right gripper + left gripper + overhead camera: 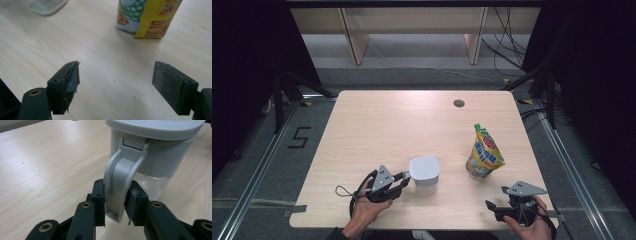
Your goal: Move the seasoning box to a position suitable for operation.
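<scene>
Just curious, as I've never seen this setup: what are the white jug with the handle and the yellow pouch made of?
Jug: probably matte grey-white moulded plastic on lid and handle, with a clear lower body, glass or plastic, seen past the left tongs.
Pouch: likely glossy printed plastic film; it shines and creases.

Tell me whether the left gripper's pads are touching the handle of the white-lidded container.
Touching. In the left gripper view, both pads of the left gripper press against the sides of the grey handle of the container, with no gap.
</scene>
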A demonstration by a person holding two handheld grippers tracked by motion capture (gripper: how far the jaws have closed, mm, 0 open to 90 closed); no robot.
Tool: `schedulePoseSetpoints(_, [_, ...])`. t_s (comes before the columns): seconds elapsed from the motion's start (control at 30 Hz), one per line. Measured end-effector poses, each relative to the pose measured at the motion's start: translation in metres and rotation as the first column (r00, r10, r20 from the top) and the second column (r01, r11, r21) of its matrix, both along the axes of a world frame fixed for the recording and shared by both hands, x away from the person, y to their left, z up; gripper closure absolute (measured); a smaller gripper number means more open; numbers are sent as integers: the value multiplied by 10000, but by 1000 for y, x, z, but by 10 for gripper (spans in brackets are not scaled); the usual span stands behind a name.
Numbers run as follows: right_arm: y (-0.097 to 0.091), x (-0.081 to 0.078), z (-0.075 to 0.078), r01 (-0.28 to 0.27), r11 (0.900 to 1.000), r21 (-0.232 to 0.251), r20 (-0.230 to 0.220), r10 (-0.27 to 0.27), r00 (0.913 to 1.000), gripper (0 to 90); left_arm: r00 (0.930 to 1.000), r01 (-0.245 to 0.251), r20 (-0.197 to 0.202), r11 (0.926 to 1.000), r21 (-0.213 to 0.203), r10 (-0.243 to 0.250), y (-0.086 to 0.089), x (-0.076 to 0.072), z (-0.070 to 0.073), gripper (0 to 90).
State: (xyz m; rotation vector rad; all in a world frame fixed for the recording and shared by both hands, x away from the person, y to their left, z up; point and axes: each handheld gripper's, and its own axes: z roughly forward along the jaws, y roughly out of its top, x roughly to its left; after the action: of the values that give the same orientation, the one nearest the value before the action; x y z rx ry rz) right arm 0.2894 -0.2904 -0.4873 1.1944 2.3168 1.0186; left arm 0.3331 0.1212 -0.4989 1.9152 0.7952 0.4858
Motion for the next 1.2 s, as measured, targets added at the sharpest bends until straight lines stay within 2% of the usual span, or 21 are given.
schedulePoseSetpoints(0.03, [1,-1,0,86,9999,73,-129,-85,9999,230,10000,2,23,10000,61,-2,-1,-1,0,701])
schedulePoseSetpoints(0.07, [1,0,0,-28,10000,41,-62,29,10000,230,10000,33,73,9999,114,-34,-1,-1,1,701])
schedulePoseSetpoints(0.13, [3,-1,1,18,10000,48,-82,-18,10000,230,9999,103,-26,9999,-24,-104,-2,-1,0,701])
schedulePoseSetpoints(0.17, [2,0,0,-40,10000,14,-41,40,10000,230,9993,368,7,9993,46,-368,-3,-1,0,701])
schedulePoseSetpoints(0.2, [0,1,0,-259,9995,-168,181,262,9995,230,9988,478,131,9988,118,-480,-4,-1,0,701])
schedulePoseSetpoints(0.23, [1,1,0,-159,9998,-89,65,160,9999,230,9987,514,-23,9986,109,-514,-5,-2,1,701])
schedulePoseSetpoints(0.3, [0,1,0,-168,9998,44,53,168,9998,231,9967,809,29,9965,189,-810,-6,-2,1,700])
schedulePoseSetpoints(0.37, [0,0,0,45,10000,72,-105,-44,9999,230,9960,896,-52,9958,208,-895,-7,-3,2,700])
schedulePoseSetpoints(0.4, [-1,1,-1,-48,10000,46,-59,49,10000,230,9937,1117,53,9931,351,-1120,-6,-1,2,699])
schedulePoseSetpoints(0.43, [-2,2,-1,-126,9999,-9,56,126,9999,230,9951,979,-179,9951,136,-976,-7,-3,2,699])
schedulePoseSetpoints(0.47, [-2,2,-1,-120,9999,-1,43,120,9999,230,9953,956,-186,9952,223,-952,-7,-2,2,698])
schedulePoseSetpoints(0.53, [-3,3,-1,-119,9999,-44,24,119,9999,230,9961,857,-226,9963,61,-855,-7,-1,2,697])
schedulePoseSetpoints(0.6, [-2,3,-1,-137,9999,-47,18,137,9999,230,9952,967,-164,9952,112,-966,-6,0,2,696])
schedulePoseSetpoints(0.63, [-2,3,-1,-226,9997,73,-53,227,9997,230,9953,951,-197,9955,23,-950,-6,0,1,696])
schedulePoseSetpoints(0.7, [-1,2,-1,-161,9999,-48,15,161,9999,231,9951,985,-99,9951,122,-984,-6,1,2,696])
schedulePoseSetpoints(0.87, [-1,2,-1,-189,9998,7,68,189,9998,231,9961,860,-204,9963,-21,-861,-6,0,1,680])
schedulePoseSetpoints(0.9, [-1,2,-1,-167,9998,-90,56,168,9998,231,9960,792,-392,9967,-163,-798,-7,-1,1,637])
schedulePoseSetpoints(0.93, [-1,2,-1,-167,9998,-90,56,168,9998,231,9953,851,-456,9963,-108,-855,-6,-2,2,637])
schedulePoseSetpoints(1.03, [0,1,0,-212,9997,-111,74,212,9997,231,9951,874,-449,9962,-55,-875,-3,-6,7,416])
schedulePoseSetpoints(1.1, [0,1,0,-207,9997,-100,65,208,9998,231,9945,949,-430,9954,-134,-954,-2,-7,10,383])
schedulePoseSetpoints(1.2, [0,2,0,-256,9995,-171,131,258,9996,231,9945,957,-420,9954,-40,-958,-1,-11,15,303])
